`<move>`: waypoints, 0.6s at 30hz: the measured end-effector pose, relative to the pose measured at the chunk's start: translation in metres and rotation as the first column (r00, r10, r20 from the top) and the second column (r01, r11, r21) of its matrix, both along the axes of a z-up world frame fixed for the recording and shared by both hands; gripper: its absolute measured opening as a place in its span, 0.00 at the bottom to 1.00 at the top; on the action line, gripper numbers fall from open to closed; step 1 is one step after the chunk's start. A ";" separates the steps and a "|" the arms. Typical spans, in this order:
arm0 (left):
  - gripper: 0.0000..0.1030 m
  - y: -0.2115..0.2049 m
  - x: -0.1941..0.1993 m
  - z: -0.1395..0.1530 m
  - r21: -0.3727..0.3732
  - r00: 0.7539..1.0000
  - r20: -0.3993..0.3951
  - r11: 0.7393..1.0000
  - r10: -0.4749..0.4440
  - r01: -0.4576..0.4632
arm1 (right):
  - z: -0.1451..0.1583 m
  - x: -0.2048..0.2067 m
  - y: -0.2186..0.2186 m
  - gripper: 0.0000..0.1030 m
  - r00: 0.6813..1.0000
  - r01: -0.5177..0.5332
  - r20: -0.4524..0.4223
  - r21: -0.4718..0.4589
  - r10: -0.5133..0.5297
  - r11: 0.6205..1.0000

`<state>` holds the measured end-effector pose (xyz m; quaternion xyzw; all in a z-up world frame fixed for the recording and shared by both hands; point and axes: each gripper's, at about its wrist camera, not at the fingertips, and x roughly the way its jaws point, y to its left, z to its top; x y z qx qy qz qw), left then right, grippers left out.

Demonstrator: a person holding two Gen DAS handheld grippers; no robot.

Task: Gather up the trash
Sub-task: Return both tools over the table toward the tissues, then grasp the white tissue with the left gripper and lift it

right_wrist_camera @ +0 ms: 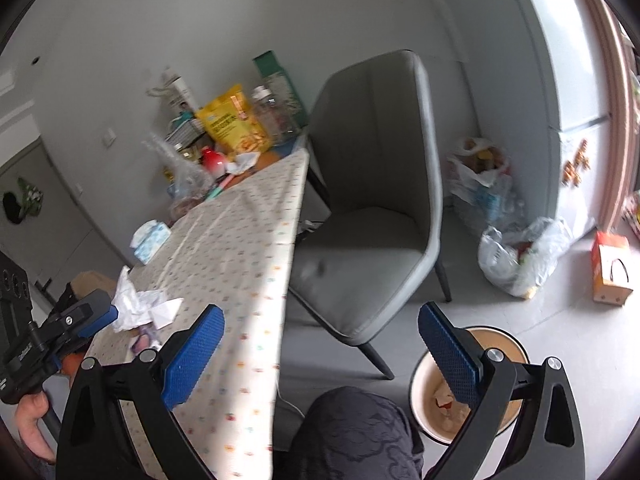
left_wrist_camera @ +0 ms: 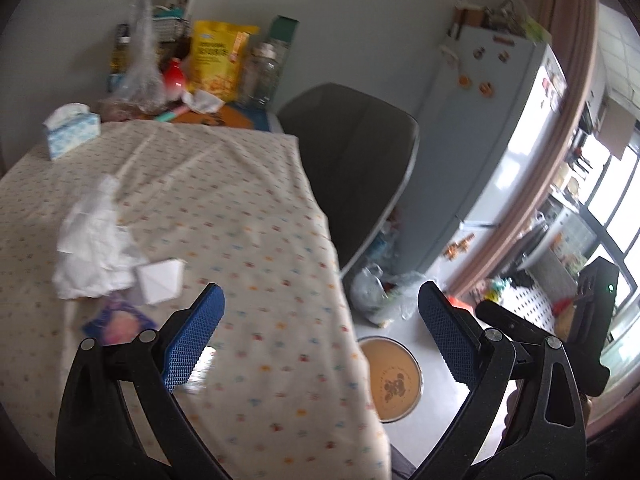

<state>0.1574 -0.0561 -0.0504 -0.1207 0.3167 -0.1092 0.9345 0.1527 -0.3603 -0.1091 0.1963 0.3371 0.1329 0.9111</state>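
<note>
Over the table edge, left gripper [left_wrist_camera: 320, 312] is seen spread wide, nothing between the blue pads [left_wrist_camera: 195, 338], nothing touched. Right gripper [right_wrist_camera: 320, 332] likewise at full spread, pads clear, nothing held; it's hung over the gap btwn table [right_wrist_camera: 240, 264] and grey chair [right_wrist_camera: 372, 200], w/ a knee [right_wrist_camera: 356, 432] below.

Trash on the tablecloth: crumpled white tissue [left_wrist_camera: 94, 240] w/ a folded white paper piece [left_wrist_camera: 160, 278] touching its right side, and a blue/pink wrapper [left_wrist_camera: 118, 322] just below, blurred. All near the left pad, not contacted.

Round bin [right_wrist_camera: 440, 396] is set on the floor beside the table, some scraps visible inside, partly hidden by right finger. Left gripper body is also caught at left edge of right view, hand [right_wrist_camera: 32, 420] on grip.
</note>
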 end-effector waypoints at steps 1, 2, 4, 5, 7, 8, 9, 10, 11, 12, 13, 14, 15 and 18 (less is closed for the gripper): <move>0.94 0.008 -0.001 0.001 -0.004 1.000 0.005 1.000 0.017 -0.017 | 0.002 0.000 0.005 0.93 1.000 -0.008 0.002 -0.003 0.008 1.000; 0.93 0.019 -0.003 0.002 -0.010 0.999 0.012 0.999 0.041 -0.040 | 0.004 0.001 0.012 0.93 1.000 -0.022 0.004 -0.006 0.022 1.000; 0.93 0.032 -0.005 0.003 -0.018 0.998 0.017 0.998 0.068 -0.068 | 0.006 0.003 0.024 0.93 0.999 -0.040 0.004 -0.013 0.040 0.999; 0.93 0.043 -0.006 0.002 -0.027 0.996 0.020 0.996 0.086 -0.085 | 0.007 0.005 0.030 0.93 0.999 -0.049 0.002 -0.015 0.049 0.999; 0.93 0.057 -0.007 0.000 -0.035 0.994 0.020 0.994 0.106 -0.106 | 0.007 0.007 0.040 0.93 0.998 -0.061 0.002 -0.018 0.061 0.998; 0.93 0.067 -0.007 -0.003 -0.037 0.992 0.017 0.991 0.126 -0.125 | 0.007 0.009 0.046 0.93 0.998 -0.069 0.001 -0.023 0.069 0.997; 0.89 0.075 -0.007 -0.005 -0.039 0.991 0.014 0.990 0.136 -0.136 | 0.007 0.011 0.052 0.93 0.997 -0.075 -0.003 -0.028 0.075 0.997; 0.87 0.083 -0.008 -0.007 -0.042 0.988 0.013 0.988 0.153 -0.152 | 0.007 0.013 0.057 0.93 0.997 -0.082 -0.007 -0.030 0.082 0.996; 0.83 0.089 -0.008 -0.008 -0.043 0.986 0.013 0.985 0.168 -0.167 | 0.007 0.016 0.064 0.93 0.996 -0.091 -0.011 -0.033 0.090 0.995; 0.78 0.096 -0.009 -0.009 -0.045 0.983 0.013 0.982 0.185 -0.185 | 0.006 0.018 0.068 0.93 0.995 -0.097 -0.013 -0.035 0.097 0.995; 0.76 0.102 -0.011 -0.011 -0.049 0.980 0.012 0.979 0.197 -0.196 | 0.006 0.019 0.074 0.93 0.994 -0.104 -0.015 -0.038 0.104 0.994; 0.73 0.110 -0.010 -0.013 -0.052 0.978 0.010 0.977 0.207 -0.206 | 0.005 0.021 0.079 0.93 0.994 -0.113 -0.017 -0.042 0.112 0.993; 0.72 0.113 -0.010 -0.014 -0.048 0.977 0.010 0.976 0.211 -0.210 | 0.005 0.022 0.085 0.93 0.992 -0.122 -0.021 -0.046 0.121 0.991; 0.71 0.123 -0.005 -0.020 -0.015 0.974 0.005 0.974 0.228 -0.228 | 0.004 0.024 0.103 0.93 0.986 -0.166 -0.032 -0.077 0.164 0.983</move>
